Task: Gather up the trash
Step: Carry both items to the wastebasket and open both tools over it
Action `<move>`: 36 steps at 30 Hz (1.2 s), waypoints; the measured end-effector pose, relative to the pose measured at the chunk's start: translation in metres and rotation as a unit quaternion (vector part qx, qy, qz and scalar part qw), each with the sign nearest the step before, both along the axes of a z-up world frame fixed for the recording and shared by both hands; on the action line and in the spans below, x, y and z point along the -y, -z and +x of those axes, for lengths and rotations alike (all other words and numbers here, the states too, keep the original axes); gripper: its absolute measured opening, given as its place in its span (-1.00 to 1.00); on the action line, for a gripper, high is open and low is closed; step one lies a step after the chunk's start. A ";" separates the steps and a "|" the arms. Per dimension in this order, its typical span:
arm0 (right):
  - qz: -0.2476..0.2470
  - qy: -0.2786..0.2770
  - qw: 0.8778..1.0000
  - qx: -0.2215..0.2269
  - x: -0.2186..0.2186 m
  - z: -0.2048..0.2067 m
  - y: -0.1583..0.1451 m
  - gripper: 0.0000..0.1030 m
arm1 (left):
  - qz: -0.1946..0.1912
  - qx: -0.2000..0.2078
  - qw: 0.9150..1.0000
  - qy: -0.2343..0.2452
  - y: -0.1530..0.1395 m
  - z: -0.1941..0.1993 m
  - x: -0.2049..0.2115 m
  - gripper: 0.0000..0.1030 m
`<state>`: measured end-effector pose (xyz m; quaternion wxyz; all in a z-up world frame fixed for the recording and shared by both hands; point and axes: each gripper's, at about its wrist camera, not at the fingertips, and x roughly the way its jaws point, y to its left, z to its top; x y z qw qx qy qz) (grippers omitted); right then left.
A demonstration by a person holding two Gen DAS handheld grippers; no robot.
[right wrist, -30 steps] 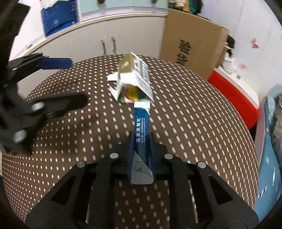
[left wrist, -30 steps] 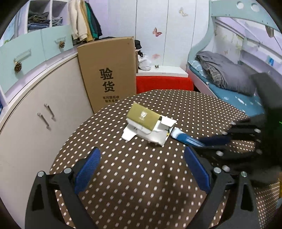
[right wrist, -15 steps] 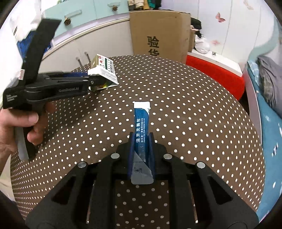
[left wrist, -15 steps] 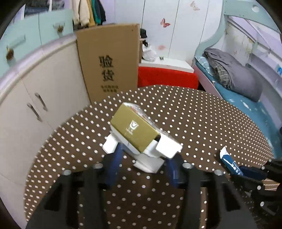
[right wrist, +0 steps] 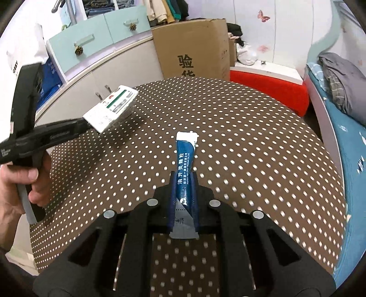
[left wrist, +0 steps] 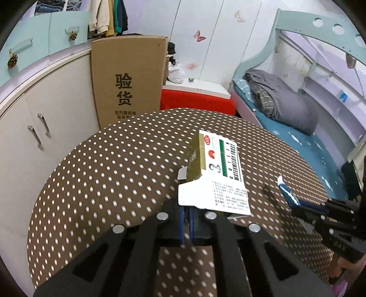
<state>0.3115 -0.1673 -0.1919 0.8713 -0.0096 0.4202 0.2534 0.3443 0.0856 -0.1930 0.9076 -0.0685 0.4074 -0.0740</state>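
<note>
Right claw (right wrist: 184, 201) is clamped tight on the blue sachet (right wrist: 184, 169), raised over the dotted worktop (right wrist: 263, 146). Left claw (left wrist: 186, 225) is pinched on the flap of the flattened carton (left wrist: 215, 176), lifted off the cloth. Beyond stands a cardboard box (left wrist: 128, 77).

A child's bedroom at home. A bunk bed (left wrist: 286, 107) with rumpled bedding stands beside butterfly-stickered wardrobe doors (left wrist: 205, 38). Clothes (left wrist: 107, 16) hang above pale cabinets (left wrist: 45, 109).
</note>
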 end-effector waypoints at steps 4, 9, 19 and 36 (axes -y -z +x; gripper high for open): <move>0.007 0.019 1.000 0.012 0.019 -0.017 -0.010 -0.77 | -0.009 0.007 1.000 0.020 -0.009 -0.022 0.015 -0.94; 0.014 0.046 0.998 0.031 0.050 -0.036 -0.027 -0.77 | -0.018 0.014 0.999 0.047 -0.021 -0.037 0.043 -0.94; 0.038 0.114 0.990 0.074 0.127 -0.059 -0.060 -0.77 | -0.022 0.037 0.992 0.118 -0.052 -0.051 0.122 -0.94; 0.077 0.274 0.957 0.064 0.291 -0.113 -0.034 -0.77 | -0.001 0.035 0.965 0.259 -0.068 -0.065 0.302 -0.93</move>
